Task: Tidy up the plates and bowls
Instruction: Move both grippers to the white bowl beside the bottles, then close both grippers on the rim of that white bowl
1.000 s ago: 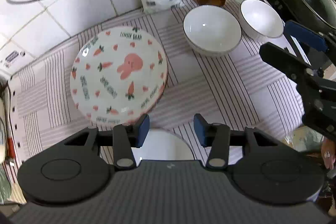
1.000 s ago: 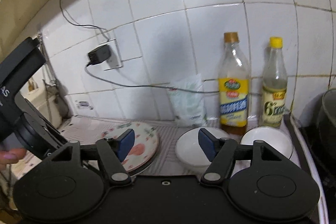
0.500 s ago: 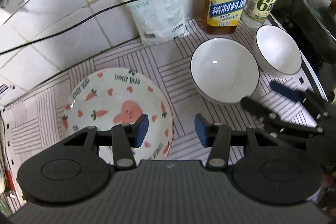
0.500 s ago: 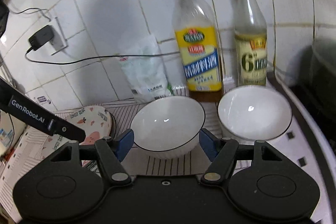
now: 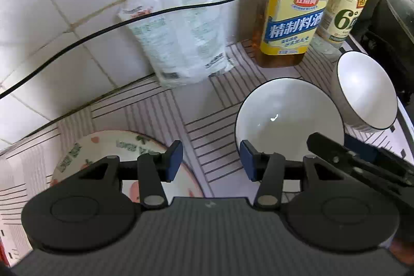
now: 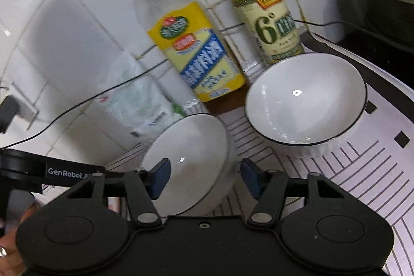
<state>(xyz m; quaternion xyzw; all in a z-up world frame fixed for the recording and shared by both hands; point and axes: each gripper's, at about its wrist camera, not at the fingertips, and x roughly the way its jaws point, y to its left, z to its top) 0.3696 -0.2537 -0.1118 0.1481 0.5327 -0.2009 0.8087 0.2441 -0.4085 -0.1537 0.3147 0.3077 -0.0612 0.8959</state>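
Two white bowls with thin dark rims stand on the striped mat (image 5: 207, 105). The nearer bowl (image 5: 287, 118) (image 6: 191, 157) sits left of the farther bowl (image 5: 367, 92) (image 6: 305, 100). My right gripper (image 6: 204, 179) (image 5: 344, 149) straddles the nearer bowl's rim, one pad over its inside and one outside its wall. Its jaws are closing, and a gap to the bowl still shows. A carrot-and-rabbit patterned plate (image 5: 103, 151) lies at the lower left, partly under my left gripper (image 5: 211, 161). That gripper hangs open over bare mat between plate and bowl, holding nothing.
Against the tiled wall stand a yellow-labelled bottle (image 5: 292, 12), a clear bottle marked 6° (image 5: 346, 12) and a white bag (image 5: 181, 27). A black cable (image 5: 103, 30) runs along the wall. A dark lidded pot (image 5: 396, 25) stands at the right. A hand (image 6: 7, 250) shows at the lower left.
Both grippers came down toward the wall side. The plate slid to the lower left of the left view. The right gripper rolled, dropped onto the nearer bowl's rim, and its jaws narrowed.
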